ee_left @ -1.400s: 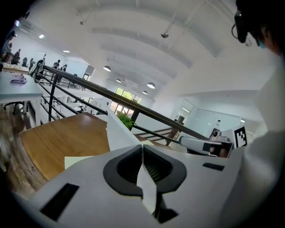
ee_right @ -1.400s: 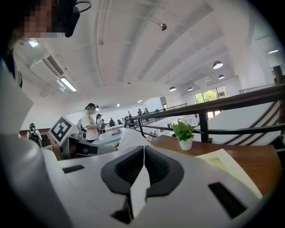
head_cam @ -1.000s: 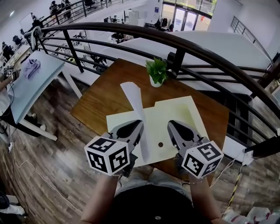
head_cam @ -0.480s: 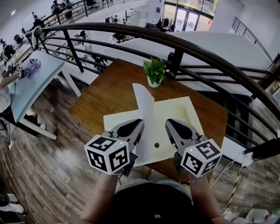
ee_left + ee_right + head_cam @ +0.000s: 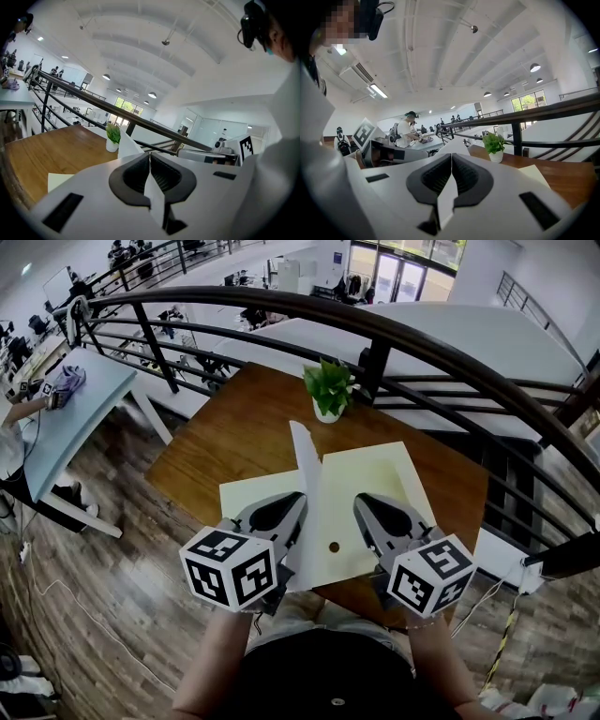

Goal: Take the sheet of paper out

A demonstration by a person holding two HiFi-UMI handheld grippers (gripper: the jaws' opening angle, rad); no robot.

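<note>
The sheet of paper (image 5: 307,474) has swung upright off the yellow folder (image 5: 375,474) on the table (image 5: 234,432), pinched in the closed left tool (image 5: 298,504), with the right tool (image 5: 360,502) shut alongside, so it looks nearly out.

Left claw (image 5: 150,159) pinched on white sheet (image 5: 127,146), potted plant (image 5: 112,137) on wooden table (image 5: 56,150)

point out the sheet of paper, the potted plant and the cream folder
sheet of paper (image 5: 307,474): head view, midway along the upright white sheet
potted plant (image 5: 328,390): head view, its green leaves
cream folder (image 5: 373,474): head view, bare top face right of the sheet
</note>
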